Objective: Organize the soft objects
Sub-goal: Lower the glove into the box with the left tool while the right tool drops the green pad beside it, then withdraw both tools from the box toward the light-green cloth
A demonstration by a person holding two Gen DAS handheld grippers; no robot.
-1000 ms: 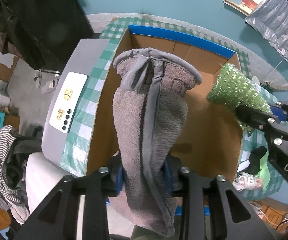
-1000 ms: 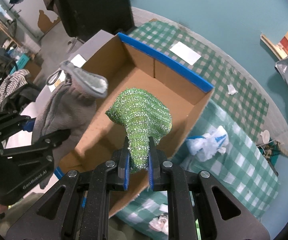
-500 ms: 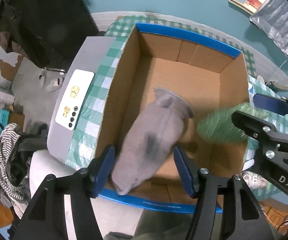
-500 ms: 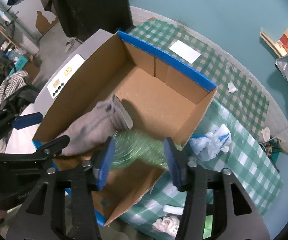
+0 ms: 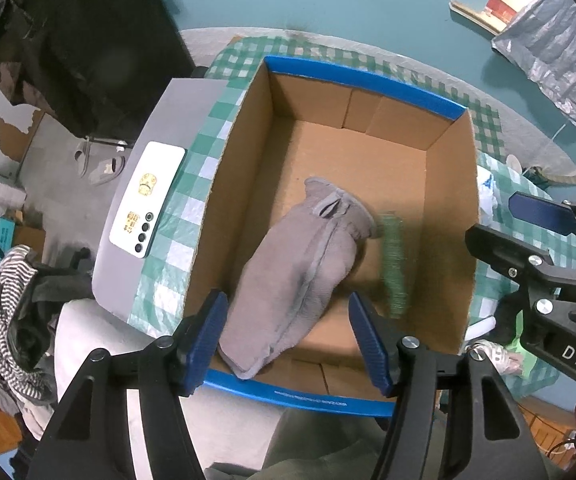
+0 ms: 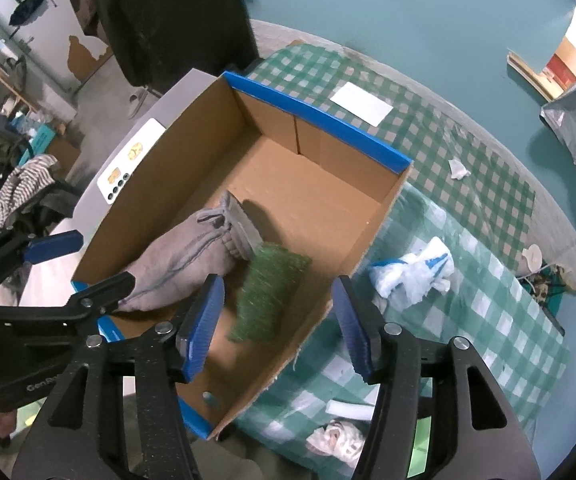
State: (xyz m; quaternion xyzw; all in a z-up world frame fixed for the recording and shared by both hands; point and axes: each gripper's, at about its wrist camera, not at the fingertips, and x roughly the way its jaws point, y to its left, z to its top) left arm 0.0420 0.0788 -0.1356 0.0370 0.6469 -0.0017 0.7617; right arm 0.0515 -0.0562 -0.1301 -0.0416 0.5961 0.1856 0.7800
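Observation:
A grey fleece mitt (image 5: 299, 276) lies on the floor of an open cardboard box (image 5: 451, 208) with blue-taped rims. A sparkly green cloth (image 5: 393, 264) lies beside it, to its right. In the right wrist view the mitt (image 6: 184, 256) and green cloth (image 6: 268, 296) lie side by side in the box (image 6: 371, 220). My left gripper (image 5: 288, 344) is open and empty above the box's near edge. My right gripper (image 6: 274, 328) is open and empty above the green cloth.
A white remote (image 5: 148, 196) lies on a grey panel left of the box. A white and blue crumpled cloth (image 6: 411, 272), a white card (image 6: 361, 104) and small scraps lie on the green checked tablecloth (image 6: 487, 312). Striped clothing (image 5: 8, 300) hangs at the left.
Both grippers opened and let go. The grey mitt and the green cloth dropped into the box and now lie on its floor.

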